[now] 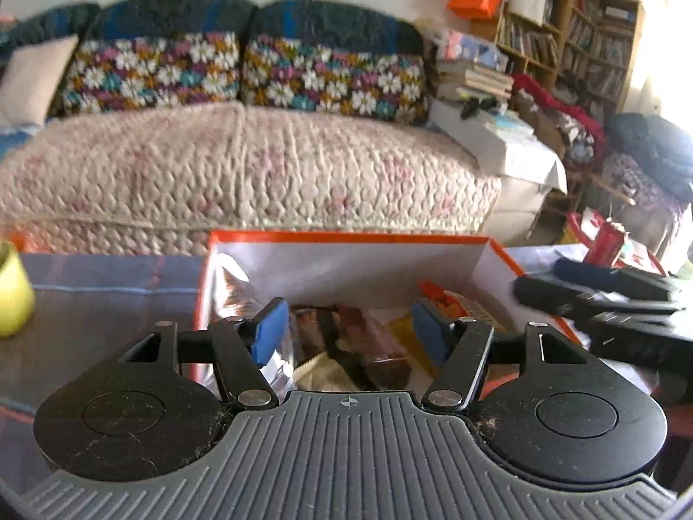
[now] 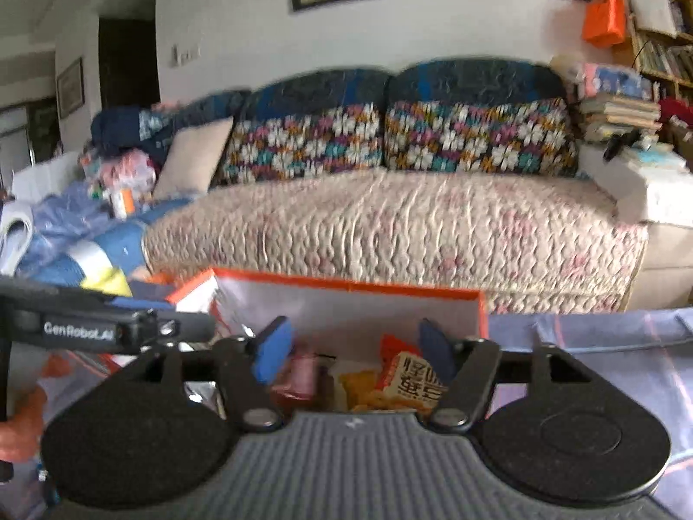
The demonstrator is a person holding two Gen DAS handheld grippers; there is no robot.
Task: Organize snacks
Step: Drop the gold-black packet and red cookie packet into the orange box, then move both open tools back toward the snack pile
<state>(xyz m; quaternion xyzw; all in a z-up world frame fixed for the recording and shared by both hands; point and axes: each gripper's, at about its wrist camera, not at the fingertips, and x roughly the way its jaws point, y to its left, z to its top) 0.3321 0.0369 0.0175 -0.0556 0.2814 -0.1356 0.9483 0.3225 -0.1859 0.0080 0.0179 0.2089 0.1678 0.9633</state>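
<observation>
An orange-rimmed box (image 1: 346,238) with white inner walls stands on the table and holds several snack packets (image 1: 346,346). My left gripper (image 1: 348,331) is open and empty, its blue pads above the box's near side. In the right wrist view the same box (image 2: 346,288) holds a pink packet (image 2: 301,375), a yellow packet (image 2: 364,388) and an orange packet with black print (image 2: 418,375). My right gripper (image 2: 351,349) is open and empty just above them. The other gripper's black body (image 2: 108,325) shows at the left.
A yellow cup (image 1: 13,294) stands at the table's left. Black gripper parts (image 1: 606,303) and a red can (image 1: 604,245) lie to the right. A sofa with a quilted cover (image 1: 242,173) is behind the table, bookshelves (image 1: 563,30) at the right.
</observation>
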